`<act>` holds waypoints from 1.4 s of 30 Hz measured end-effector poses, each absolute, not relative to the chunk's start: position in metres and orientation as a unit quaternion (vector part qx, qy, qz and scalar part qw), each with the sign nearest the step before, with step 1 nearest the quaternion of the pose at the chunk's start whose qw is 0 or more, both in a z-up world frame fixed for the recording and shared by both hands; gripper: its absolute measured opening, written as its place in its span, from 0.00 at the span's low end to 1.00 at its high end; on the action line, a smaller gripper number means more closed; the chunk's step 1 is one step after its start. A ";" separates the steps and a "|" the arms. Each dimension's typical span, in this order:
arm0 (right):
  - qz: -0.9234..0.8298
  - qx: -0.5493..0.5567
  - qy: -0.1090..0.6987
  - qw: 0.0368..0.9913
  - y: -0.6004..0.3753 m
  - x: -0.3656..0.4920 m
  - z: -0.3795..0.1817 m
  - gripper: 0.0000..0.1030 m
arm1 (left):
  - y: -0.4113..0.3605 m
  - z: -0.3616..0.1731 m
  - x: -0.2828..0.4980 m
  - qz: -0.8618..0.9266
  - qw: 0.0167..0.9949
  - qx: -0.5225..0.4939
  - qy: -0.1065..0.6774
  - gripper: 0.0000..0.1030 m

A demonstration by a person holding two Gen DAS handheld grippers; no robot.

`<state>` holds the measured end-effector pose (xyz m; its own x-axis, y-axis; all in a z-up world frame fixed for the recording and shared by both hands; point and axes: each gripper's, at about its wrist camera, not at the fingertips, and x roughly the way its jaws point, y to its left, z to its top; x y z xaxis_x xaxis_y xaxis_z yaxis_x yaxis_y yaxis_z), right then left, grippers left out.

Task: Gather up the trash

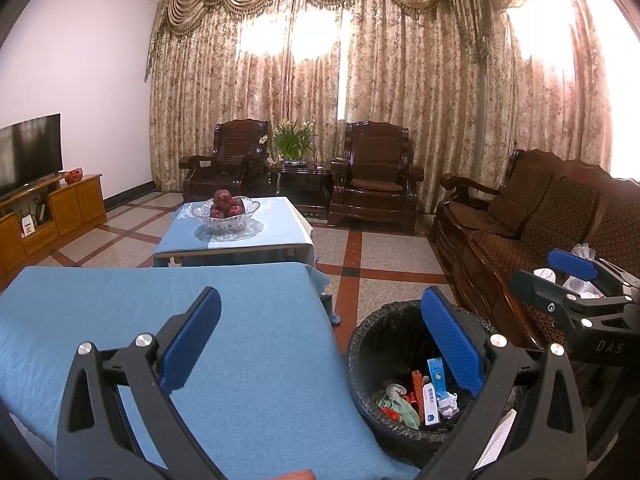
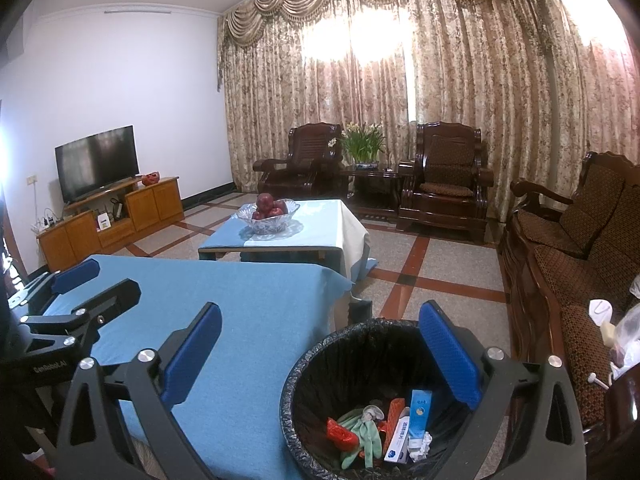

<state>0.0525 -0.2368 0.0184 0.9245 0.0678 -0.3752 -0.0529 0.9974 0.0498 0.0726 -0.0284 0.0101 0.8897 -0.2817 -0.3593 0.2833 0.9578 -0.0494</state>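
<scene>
A round bin with a black liner (image 1: 360,344) (image 2: 304,364) stands on the floor beside the near table. Inside lie a blue-and-white tube (image 1: 436,376) (image 2: 420,408), a white box (image 2: 398,440), a green glove (image 2: 366,432), red wrappers (image 2: 340,434) and crumpled paper (image 1: 450,402). My left gripper (image 1: 320,320) is open and empty over the table's right edge and the bin. My right gripper (image 2: 320,332) is open too, with nothing between its blue pads, its right finger (image 2: 448,348) above the bin. Each gripper shows in the other's view: the right gripper (image 1: 576,276), the left gripper (image 2: 92,280).
The near table wears a blue cloth (image 1: 160,320) (image 2: 240,300). A second low table (image 1: 240,236) beyond carries a glass bowl of apples (image 1: 225,208) (image 2: 268,210). A wooden sofa (image 1: 540,216) holding white bags (image 2: 624,328) runs along the right. A TV cabinet (image 2: 112,216) stands left.
</scene>
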 end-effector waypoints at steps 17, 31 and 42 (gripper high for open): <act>0.031 0.019 0.193 0.981 -0.234 0.052 0.019 0.94 | -0.028 0.011 0.073 -0.146 0.972 0.002 0.185 0.94; 0.030 0.019 0.196 0.980 -0.231 0.052 0.018 0.94 | -0.029 0.012 0.072 -0.146 0.971 0.002 0.187 0.94; 0.032 0.020 0.197 0.980 -0.229 0.051 0.016 0.94 | -0.027 0.009 0.070 -0.145 0.971 0.001 0.189 0.95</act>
<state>0.0507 -0.2286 0.0163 0.9204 0.0698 -0.3846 -0.0544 0.9972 0.0508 0.0700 -0.0272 0.0093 0.8866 -0.2812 -0.3671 0.2822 0.9579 -0.0523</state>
